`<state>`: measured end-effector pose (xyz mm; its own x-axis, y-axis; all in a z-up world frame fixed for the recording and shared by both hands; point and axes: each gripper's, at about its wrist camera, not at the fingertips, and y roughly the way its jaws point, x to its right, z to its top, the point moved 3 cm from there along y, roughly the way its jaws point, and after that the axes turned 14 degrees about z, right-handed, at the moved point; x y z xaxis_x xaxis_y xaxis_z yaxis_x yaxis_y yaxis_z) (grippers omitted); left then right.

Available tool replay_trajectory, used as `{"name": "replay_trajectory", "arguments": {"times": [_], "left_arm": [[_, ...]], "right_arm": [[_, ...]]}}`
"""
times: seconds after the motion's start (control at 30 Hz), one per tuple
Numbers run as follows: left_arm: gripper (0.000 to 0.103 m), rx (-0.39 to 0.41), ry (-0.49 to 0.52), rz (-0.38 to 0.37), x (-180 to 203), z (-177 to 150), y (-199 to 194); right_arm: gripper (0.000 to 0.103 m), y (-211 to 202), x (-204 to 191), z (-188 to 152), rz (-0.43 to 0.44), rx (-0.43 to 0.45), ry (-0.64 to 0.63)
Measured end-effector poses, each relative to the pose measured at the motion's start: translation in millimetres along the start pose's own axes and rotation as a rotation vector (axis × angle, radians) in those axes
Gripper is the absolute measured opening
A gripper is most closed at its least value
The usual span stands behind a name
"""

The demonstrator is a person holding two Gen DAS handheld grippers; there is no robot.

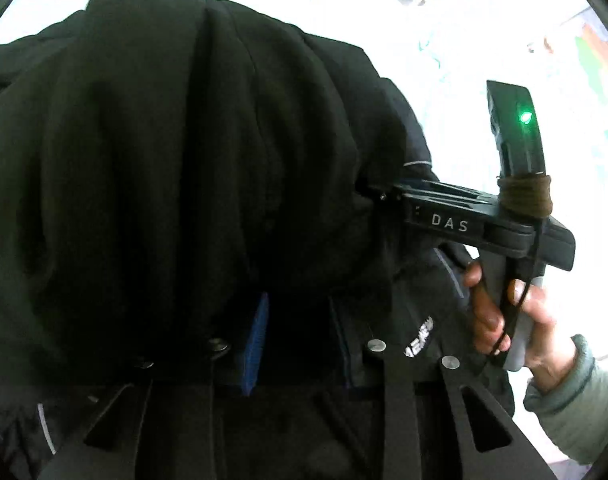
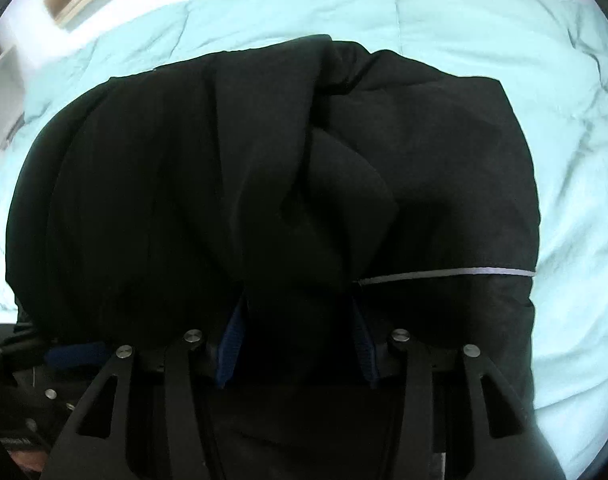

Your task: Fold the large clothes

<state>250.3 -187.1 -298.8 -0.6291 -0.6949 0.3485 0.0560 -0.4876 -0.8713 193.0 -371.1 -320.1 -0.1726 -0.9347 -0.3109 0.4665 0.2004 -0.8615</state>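
Above the bed [image 2: 503, 40], both claws hold a black jacket [image 2: 264, 168] lifted mid-fold. Left claw [image 1: 260, 344] pinches its edge; right claw [image 2: 300, 344] clamps a bunched fold. Next, I'd guess, comes lowering it flat. Pale aqua quilt below, wooden frame behind.

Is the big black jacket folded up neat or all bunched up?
Bunched up. The black jacket hangs in thick, uneven folds from the right gripper above the light blue bedspread, not lying flat or squared.
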Motion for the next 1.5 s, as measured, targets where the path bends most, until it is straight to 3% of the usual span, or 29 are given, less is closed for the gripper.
{"name": "replay_trajectory", "arguments": {"times": [0.3,0.47,0.67,1.0,1.2,1.27,1.3,1.4,1.5], "left_arm": [[0.031,0.012,0.007,-0.003,-2,-28,-51],[0.031,0.007,0.051,0.116,14,-61,-74],[0.031,0.027,0.015,0.070,41,-89,-109],[0.031,0.123,-0.004,0.197,50,-155,-184],[0.033,0.099,-0.014,0.334,52,-204,-207],[0.050,0.064,-0.044,0.372,45,-219,-208],[0.053,0.042,-0.070,0.386,37,-229,-208],[0.055,0.017,-0.167,0.379,15,-254,-212],[0.057,-0.006,-0.349,0.330,-23,-282,-219]], "right_arm": [[0.052,-51,-9,-44,0.031,-0.006,0.020],[0.052,-87,-14,-87,-0.007,-0.009,0.035],[0.052,-140,-20,-133,0.028,0.026,0.101],[0.052,-185,-47,-186,0.054,0.063,0.108],[0.053,-206,-52,-225,0.053,0.043,0.109],[0.053,-212,-46,-240,0.052,0.029,0.131],[0.053,-214,-41,-248,0.049,0.019,0.147],[0.053,-220,-24,-267,0.036,-0.004,0.189],[0.053,-231,0,-287,-0.003,-0.013,0.241]]}}
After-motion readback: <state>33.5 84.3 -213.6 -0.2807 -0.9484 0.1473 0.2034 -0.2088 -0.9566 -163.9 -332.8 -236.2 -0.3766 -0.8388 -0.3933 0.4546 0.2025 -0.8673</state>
